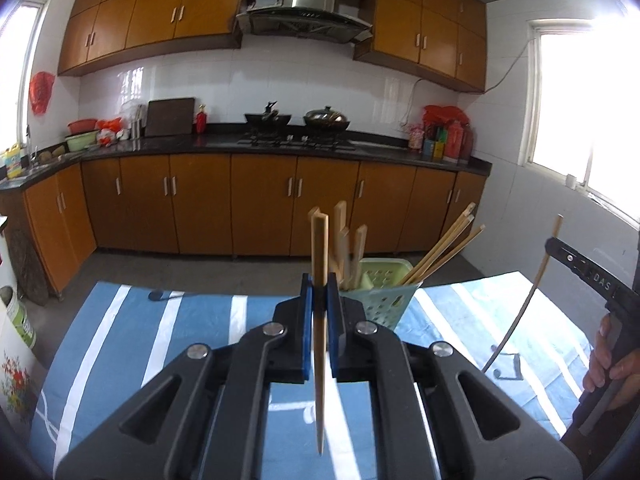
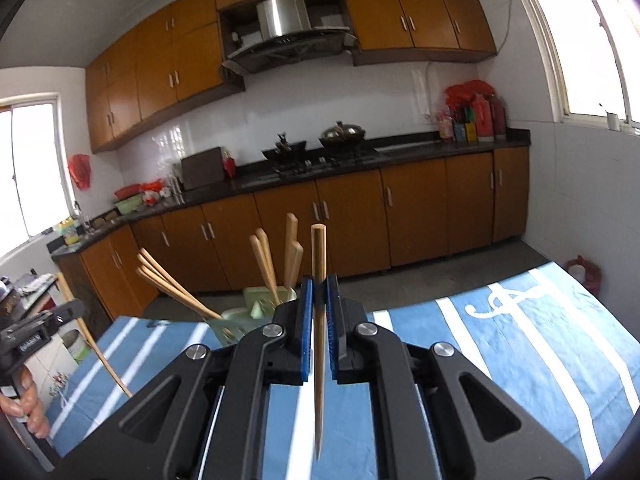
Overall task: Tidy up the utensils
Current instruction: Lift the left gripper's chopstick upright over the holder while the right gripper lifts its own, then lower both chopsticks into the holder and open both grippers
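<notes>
The left claw (image 1: pixel 320 294) is clamped on a single bamboo chopstick (image 1: pixel 319 264), held upright between its blue pads with the tapered tip hanging above the blue-and-white striped cloth (image 1: pixel 192 320) on the tabletop. The right claw (image 2: pixel 319 296) grips a second chopstick (image 2: pixel 319 256) the same way, upright and clear of the cloth. Just beyond both stands a pale green perforated holder (image 1: pixel 384 284) with several more chopsticks leaning in it.

We see a pale green holder (image 1: pixel 378 296) on the blue, white-striped cloth (image 1: pixel 192 320), tan chopsticks (image 1: pixel 440 252) inside it, orange-brown cabinets (image 1: pixel 260 200) behind it.
</notes>
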Demonstrator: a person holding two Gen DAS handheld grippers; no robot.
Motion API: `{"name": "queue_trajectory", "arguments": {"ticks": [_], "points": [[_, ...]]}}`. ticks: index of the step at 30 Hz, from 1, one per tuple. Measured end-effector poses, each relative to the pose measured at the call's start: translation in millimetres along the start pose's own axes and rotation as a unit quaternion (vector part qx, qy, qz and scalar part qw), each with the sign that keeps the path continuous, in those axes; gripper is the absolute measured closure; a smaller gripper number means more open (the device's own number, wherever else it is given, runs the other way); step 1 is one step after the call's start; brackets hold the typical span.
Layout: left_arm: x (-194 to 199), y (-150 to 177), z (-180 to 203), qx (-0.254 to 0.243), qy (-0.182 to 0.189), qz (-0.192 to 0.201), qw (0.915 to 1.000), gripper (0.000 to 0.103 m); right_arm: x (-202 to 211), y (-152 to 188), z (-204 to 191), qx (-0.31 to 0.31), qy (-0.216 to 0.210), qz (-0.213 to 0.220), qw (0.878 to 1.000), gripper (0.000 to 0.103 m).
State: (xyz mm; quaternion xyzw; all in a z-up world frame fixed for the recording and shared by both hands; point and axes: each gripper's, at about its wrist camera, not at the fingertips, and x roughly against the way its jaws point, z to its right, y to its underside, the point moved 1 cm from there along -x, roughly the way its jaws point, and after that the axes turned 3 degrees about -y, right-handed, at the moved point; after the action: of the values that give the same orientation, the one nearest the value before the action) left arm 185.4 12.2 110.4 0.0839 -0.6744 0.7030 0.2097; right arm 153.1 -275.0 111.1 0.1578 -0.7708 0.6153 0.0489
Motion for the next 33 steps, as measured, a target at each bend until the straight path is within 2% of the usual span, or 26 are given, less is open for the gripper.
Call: {"name": "queue_trajectory", "arguments": {"ticks": [6,9,15,21,29,33], "points": [[-0.1,-47.9,35.0,-0.016,0.016,0.055,0.9983,0.095,-0.5,-41.2,-32.4,0.019,-0.035,0.062,0.997,0.096],[-7.8,-74.1,48.5,-0.007,0.014,0.084,0.9963,0.095,-9.8,-60.5,-42.0,0.019,-0.04,0.099,0.994,0.096],[-36.4,-112.8,55.8,0.04,-0.006,0.132,0.9904,0.095,-42.3,-81.0,-48.2,0.019,-0.015,0.162,0.987,0.096],[-69.3,-120.3,49.6,0.065,-0.03,0.167,0.9833,0.095,-89.6,-66.3,-36.2,0.004,0.01,0.152,0.988,0.096],[-110.8,-97.8,31.6,0.088,-0.031,0.137,0.9861,0.095,-120.6,-35.9,-27.8,-0.01,0.016,0.116,0.993,0.096],[-125.7,-85.7,31.2,0.083,-0.034,0.114,0.9895,0.095,-129.4,-27.0,-30.4,-0.005,0.013,0.094,0.996,0.096]]}}
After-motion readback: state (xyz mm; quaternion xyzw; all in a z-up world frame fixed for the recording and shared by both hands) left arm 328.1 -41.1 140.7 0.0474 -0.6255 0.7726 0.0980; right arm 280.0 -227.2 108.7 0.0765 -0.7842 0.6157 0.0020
